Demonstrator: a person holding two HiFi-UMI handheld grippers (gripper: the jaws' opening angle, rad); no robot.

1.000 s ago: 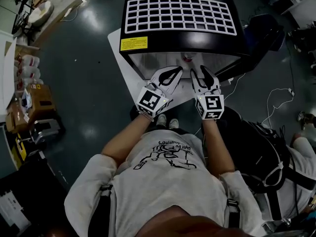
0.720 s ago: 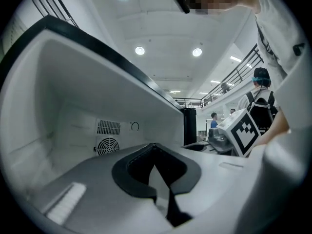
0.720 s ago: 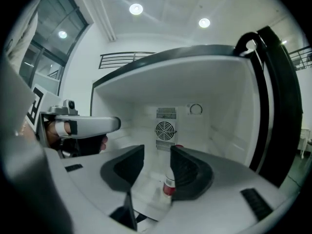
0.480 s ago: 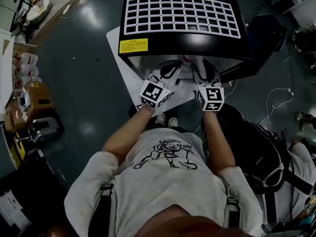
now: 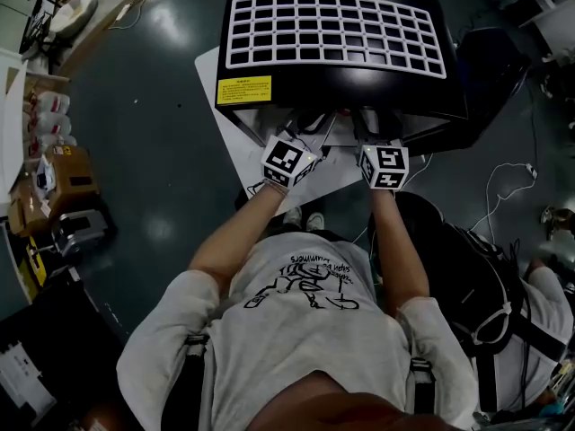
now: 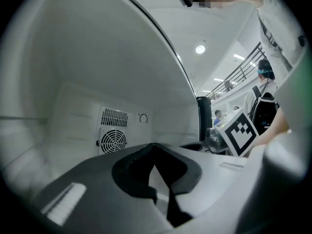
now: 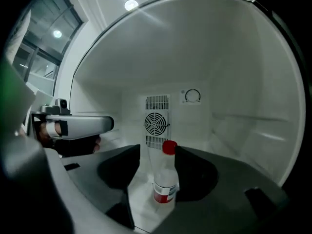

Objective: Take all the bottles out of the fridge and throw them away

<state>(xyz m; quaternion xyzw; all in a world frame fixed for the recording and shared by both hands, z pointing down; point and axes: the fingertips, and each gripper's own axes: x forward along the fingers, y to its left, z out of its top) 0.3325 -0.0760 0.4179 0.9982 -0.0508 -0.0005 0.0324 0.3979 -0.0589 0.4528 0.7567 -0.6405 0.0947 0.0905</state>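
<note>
The black fridge [image 5: 341, 83] stands open, with both grippers inside its white compartment. The jaws of the right gripper [image 7: 157, 150] have just been opening and stand wide apart either side of the upright red-capped bottle [image 7: 165, 182] on the fridge floor, without gripping it. The left gripper [image 6: 155, 147] has its jaws closed together, empty.

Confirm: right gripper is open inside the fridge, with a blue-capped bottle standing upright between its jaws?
Not blue: the right gripper view shows a red cap on the bottle. The rest holds; the right gripper has just been opening its jaws.
</note>
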